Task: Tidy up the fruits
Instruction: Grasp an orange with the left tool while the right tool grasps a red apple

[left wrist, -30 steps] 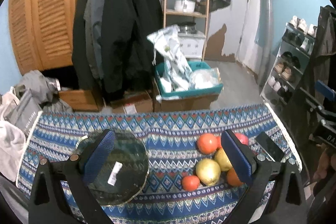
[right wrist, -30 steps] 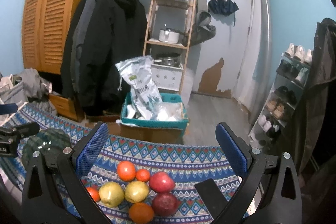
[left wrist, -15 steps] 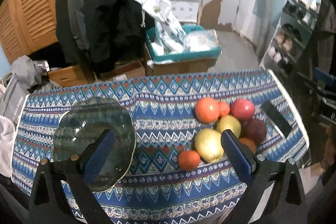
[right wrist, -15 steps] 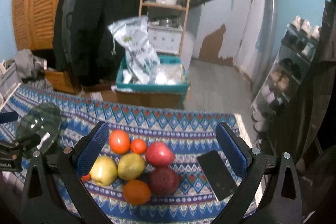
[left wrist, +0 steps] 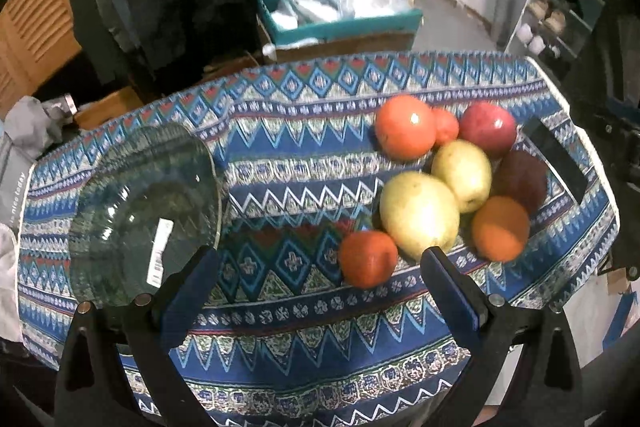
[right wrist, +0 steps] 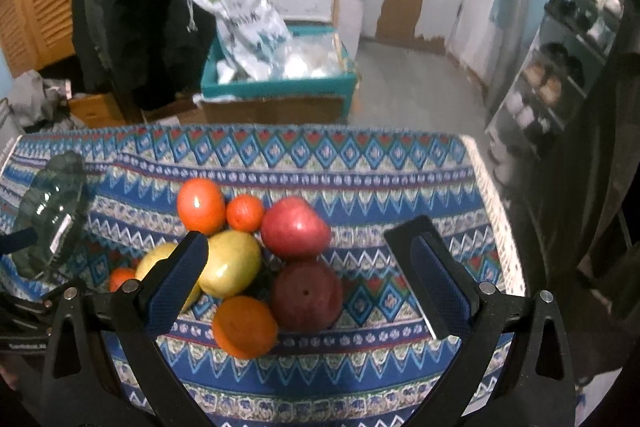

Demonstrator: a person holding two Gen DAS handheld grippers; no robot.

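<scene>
While both grippers (left wrist: pixel 320 275) (right wrist: pixel 308 267) gape empty, fruits (right wrist: pixel 240 259) cluster beside glass plate (left wrist: pixel 144 215).

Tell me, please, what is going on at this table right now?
A person holds two grippers above a patterned tablecloth, sorting fruit. Both the left gripper and the right gripper are open and hold nothing. The fruit pile of apples, oranges and tomatoes sits loose on the cloth; the glass plate beside it has no fruit on it yet.

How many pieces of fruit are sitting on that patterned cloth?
8, all clustered together: big tomato, small orange one, red apple, two yellow pears, dark red fruit, orange, small tomato. None seem hidden.
</scene>
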